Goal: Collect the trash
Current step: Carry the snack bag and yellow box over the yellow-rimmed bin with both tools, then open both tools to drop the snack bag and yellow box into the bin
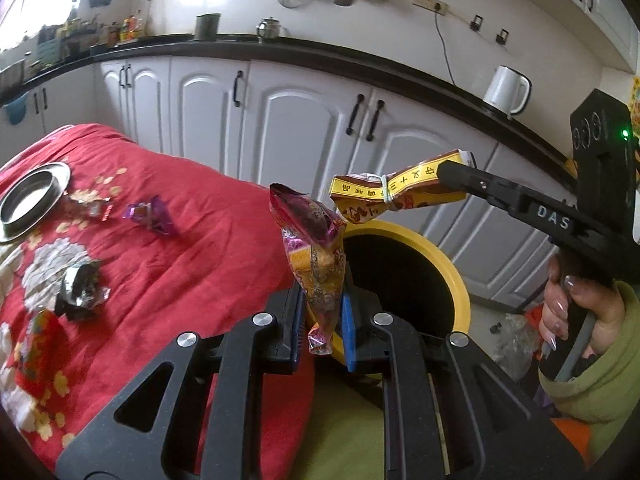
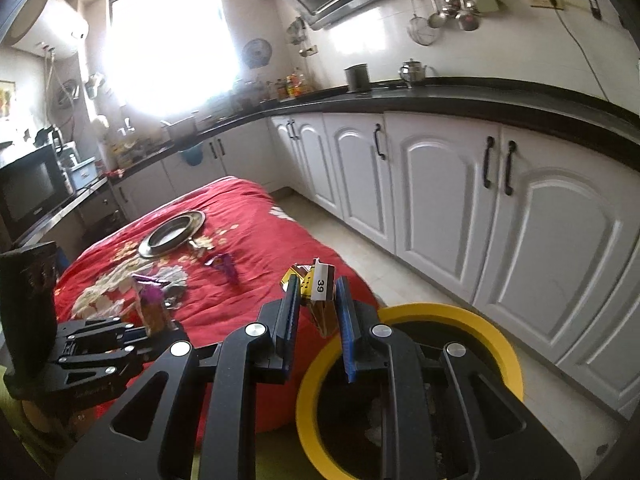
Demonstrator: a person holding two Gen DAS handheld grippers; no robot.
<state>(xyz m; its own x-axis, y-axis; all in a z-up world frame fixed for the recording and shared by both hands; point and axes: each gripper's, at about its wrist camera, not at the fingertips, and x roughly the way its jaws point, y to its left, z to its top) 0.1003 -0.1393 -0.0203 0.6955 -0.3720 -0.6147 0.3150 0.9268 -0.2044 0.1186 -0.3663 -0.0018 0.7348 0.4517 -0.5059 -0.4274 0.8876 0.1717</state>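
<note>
1. While both grippers carry trash, the key relation is each piece vs. the yellow-rimmed bin (image 1: 404, 276) mouth: the left gripper (image 1: 322, 312) has its jaws pinching the purple-orange snack wrapper (image 1: 316, 256), w/ the wrapper's long axis running up from the jaws, upright.
2. That wrapper sits at the bin's near-left rim, at the edge of the red cloth surface (image 1: 168, 264), not clearly over the opening.
3. The right gripper (image 2: 318, 308) has its jaws closed on the yellow tied packet (image 1: 394, 198); in the left view the packet's long axis lies roughly horizontal, above the bin's far rim.
4. Judging by this, the right one is nearer a clean drop; the left needs a shift rightward over the mouth.
5. More trash stays on the cloth: purple wrapper (image 1: 154, 218), silver-black wrapper (image 1: 80, 292), near the metal plate (image 1: 34, 200).
</note>
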